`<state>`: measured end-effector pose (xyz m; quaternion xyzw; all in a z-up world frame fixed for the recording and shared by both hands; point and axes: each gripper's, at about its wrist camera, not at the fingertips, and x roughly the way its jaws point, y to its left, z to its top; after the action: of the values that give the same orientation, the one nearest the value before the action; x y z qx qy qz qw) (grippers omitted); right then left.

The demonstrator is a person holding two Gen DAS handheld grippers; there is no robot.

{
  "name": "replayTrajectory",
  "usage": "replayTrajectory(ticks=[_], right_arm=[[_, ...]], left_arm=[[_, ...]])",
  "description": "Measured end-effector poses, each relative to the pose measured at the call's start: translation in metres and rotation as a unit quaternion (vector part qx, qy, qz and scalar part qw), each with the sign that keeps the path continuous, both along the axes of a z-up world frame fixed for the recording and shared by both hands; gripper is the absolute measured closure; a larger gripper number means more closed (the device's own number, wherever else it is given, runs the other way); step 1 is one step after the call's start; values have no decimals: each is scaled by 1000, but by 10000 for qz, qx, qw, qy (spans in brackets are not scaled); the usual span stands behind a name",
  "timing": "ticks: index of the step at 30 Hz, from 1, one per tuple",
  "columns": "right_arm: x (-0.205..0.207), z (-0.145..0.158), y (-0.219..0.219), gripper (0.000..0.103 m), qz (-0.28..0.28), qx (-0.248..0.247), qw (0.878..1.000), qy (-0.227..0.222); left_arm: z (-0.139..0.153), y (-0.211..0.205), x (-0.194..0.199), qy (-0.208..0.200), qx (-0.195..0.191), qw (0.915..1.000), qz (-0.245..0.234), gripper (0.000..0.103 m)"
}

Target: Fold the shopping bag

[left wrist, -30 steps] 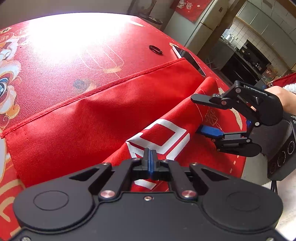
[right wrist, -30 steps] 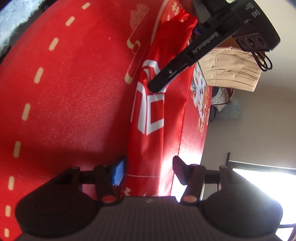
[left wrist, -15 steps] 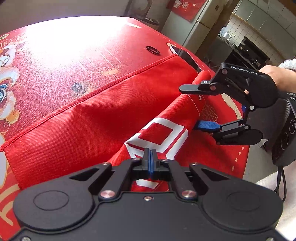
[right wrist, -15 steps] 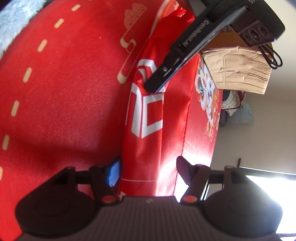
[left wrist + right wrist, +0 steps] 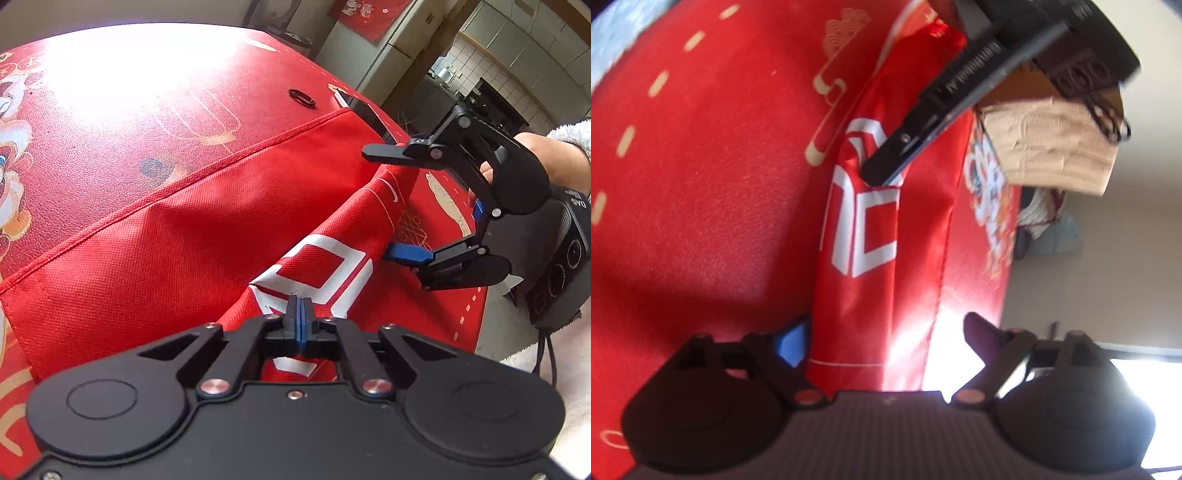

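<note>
While spread across the red-clothed desk (image 5: 155,122) with its printed lion and gold motifs, lies flat for most of its width: red non-woven fabric shopping bag (image 5: 177,236), white geometric logo on the near flap, that flap raised off the lower layer and running from the left claw (image 5: 301,314) ahead to the right claw (image 5: 376,206).

Left claw: pinched tight on the flap's edge right at the logo, blue pads together with cloth between. Right claw: spread wide, one finger above the flap's far corner and the blue-padded finger (image 5: 406,254) below and beside it, clamped on nothing; seen from its own view (image 5: 886,339), cloth passing between the open fingers.

Judged risks from here:
- Only one corner held, so flap likely to sag or twist at the far end, giving a skewed crease.
- Closing on too little cloth at the corner, then slipping out under tension.
- Catching both layers or the desk cloth, dragging the whole bag instead of the flap.
- Small black ring (image 5: 302,98) beyond the bag's far edge: could be swept off by a wide swing.
</note>
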<state>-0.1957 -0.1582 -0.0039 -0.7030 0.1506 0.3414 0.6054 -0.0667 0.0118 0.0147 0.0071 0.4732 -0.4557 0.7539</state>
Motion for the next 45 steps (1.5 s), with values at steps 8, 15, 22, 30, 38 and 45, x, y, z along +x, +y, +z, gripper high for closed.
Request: replayTrajectory(ticks=[8,15,22,30,38,45], right_arm=[[0,2,-1,83,-60,-9,9988,480],[45,34,-19,88,-2270,2315,9238,2038],[65,50,-62,86,-4232,4197,7040,3861],[75,19,-114,85,-5440,5172,4079,5198],[84,-11,-135,89,-5588,5399,2778,5649],[91,-27,-149,91,-5337,5391,2468,6030]], left_arm=[[-3,3,1,71,-129,9999,-14,99],[-3,1,-8,-66,-148,9998,66,100],[2,8,-21,256,-72,9996,18,100],[-9,18,4,1227,-361,9918,-22,100],[12,-21,16,421,387,9979,-307,100],[53,-36,-43,-2256,1258,9556,-1420,30]])
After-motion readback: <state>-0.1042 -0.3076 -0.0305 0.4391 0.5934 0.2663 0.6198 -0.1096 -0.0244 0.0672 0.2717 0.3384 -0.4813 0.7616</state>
